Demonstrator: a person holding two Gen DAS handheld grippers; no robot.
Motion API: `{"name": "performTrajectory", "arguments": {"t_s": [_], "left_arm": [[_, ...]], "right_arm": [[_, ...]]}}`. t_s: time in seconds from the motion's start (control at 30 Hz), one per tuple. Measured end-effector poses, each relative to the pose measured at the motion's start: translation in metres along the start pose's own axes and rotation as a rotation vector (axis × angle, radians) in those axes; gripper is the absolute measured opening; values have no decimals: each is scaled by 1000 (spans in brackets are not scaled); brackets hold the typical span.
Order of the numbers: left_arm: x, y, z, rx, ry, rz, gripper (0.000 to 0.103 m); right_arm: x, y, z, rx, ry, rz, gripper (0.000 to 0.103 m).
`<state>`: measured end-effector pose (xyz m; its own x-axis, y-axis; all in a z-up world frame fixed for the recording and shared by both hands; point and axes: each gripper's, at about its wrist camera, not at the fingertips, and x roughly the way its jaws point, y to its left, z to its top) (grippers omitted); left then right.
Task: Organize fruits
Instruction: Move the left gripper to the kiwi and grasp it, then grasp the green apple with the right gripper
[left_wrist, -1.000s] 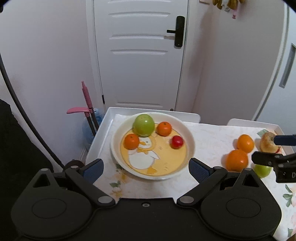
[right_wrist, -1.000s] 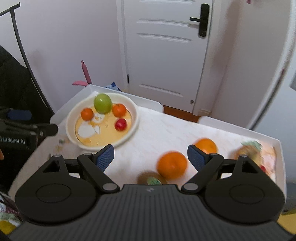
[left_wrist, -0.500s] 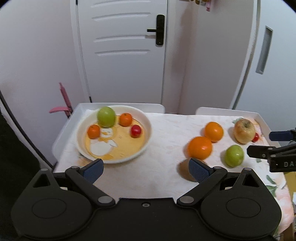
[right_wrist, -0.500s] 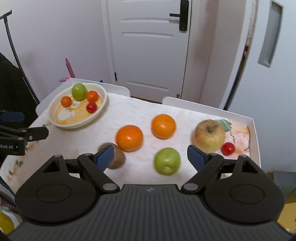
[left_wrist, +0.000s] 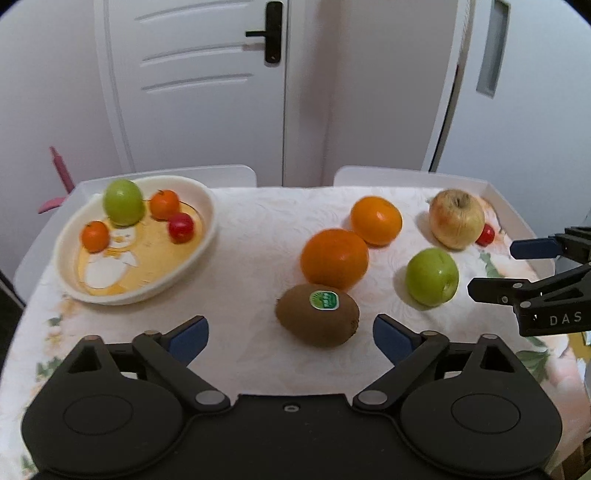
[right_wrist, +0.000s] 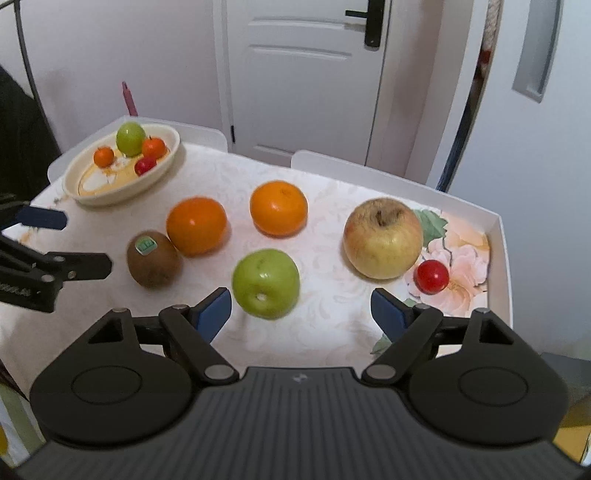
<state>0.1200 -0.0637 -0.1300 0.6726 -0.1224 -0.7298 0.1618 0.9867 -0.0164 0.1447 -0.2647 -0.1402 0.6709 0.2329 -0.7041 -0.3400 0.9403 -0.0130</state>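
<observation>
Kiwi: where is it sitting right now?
The kiwi lies on the tablecloth just ahead of the left gripper in the left wrist view, in front of the nearer orange, with the green apple to its right.

The small red cherry tomato (left_wrist: 487, 234) sits half hidden behind the large yellowish apple (left_wrist: 456, 218); the round orange (left_wrist: 376, 220) is partly covered by the nearer orange (left_wrist: 334, 257).
</observation>
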Motion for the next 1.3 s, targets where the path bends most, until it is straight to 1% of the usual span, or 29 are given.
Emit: {"name": "performTrajectory", "arguments": {"t_s": [0.1,0.23,0.3,0.43,0.6,0.67,1.03,1.1,1.3], "left_arm": [[21,-6,-3,7,23,-4,91],[37,-13,-4,45,26,5,87],[42,-16,-3,64,22,6,85],[50,-19,-1,76,29,6,81],[55,-22,-2,88,37,10,74],[55,-22,-3,94,36,20,71],[53,-22,-4,102,32,20,70],[53,-21,-4,101,33,20,70],[51,-19,-4,99,38,23,70]], "right_arm": [[14,0,-8,-26,15,7,96],[23,0,-16,-32,16,35,93],[26,-1,-17,-29,12,51,90],[29,2,-16,-61,-7,81,89],[35,6,-12,-84,-18,106,89],[38,8,-11,-86,-20,111,87],[48,12,-6,-76,-24,126,83],[50,13,-5,-70,-26,128,80],[53,14,-2,-45,-32,129,76]]}}
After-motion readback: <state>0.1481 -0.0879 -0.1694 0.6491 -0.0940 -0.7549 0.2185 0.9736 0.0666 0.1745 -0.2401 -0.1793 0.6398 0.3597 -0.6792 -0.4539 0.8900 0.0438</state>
